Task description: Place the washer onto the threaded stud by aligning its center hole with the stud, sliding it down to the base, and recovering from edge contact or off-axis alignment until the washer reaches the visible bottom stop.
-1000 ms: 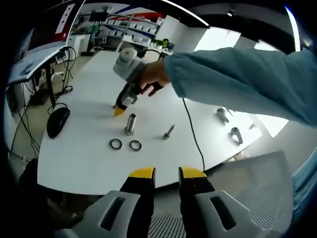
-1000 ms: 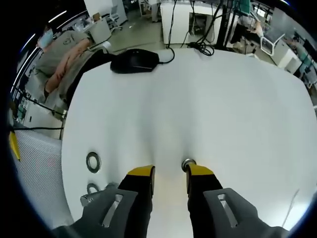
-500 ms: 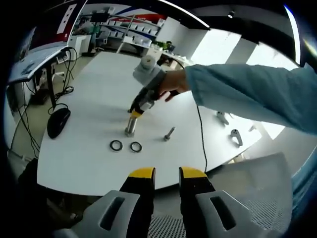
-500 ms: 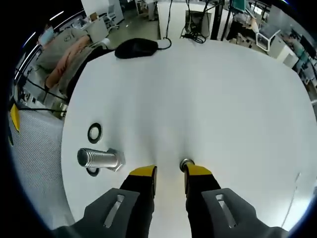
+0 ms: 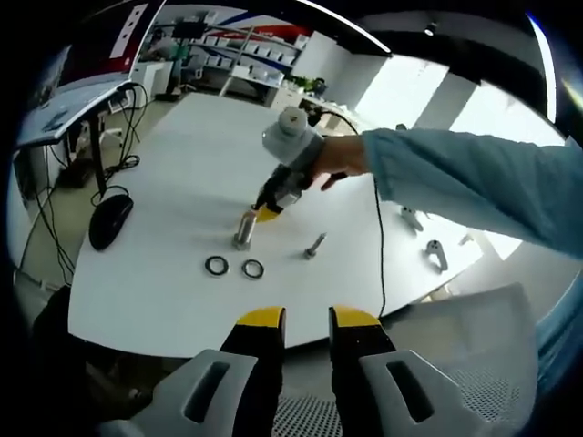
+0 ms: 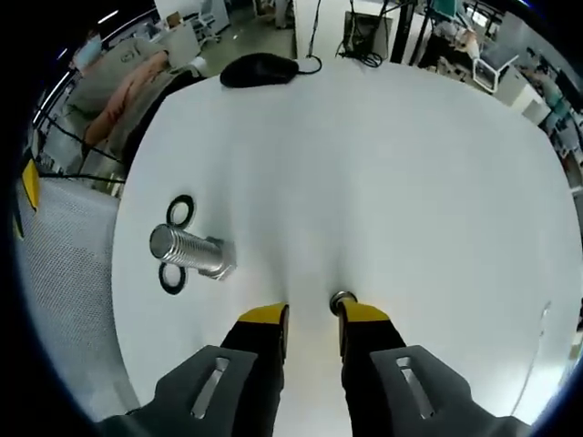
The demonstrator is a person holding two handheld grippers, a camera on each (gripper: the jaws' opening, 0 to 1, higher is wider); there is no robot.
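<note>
Right gripper (image 6: 310, 319) fingers pinched a thin, stiff, slippery washer (image 6: 342, 299) by its rim; threaded stud (image 6: 189, 251) sat at 10 o'clock. Left gripper (image 5: 305, 320) fingers empty, slightly apart.

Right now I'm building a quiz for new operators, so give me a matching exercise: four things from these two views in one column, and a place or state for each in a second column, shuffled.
Things:
1. threaded stud
2. two washers
3. computer mouse
4. small washer

Places or states:
A. pinched at the tip of the right gripper
B. standing upright on the white table
C. lying flat on the table, side by side, near the stud
D. by the table's edge, with a cable attached

Pairs: 1-B, 2-C, 3-D, 4-A
</note>
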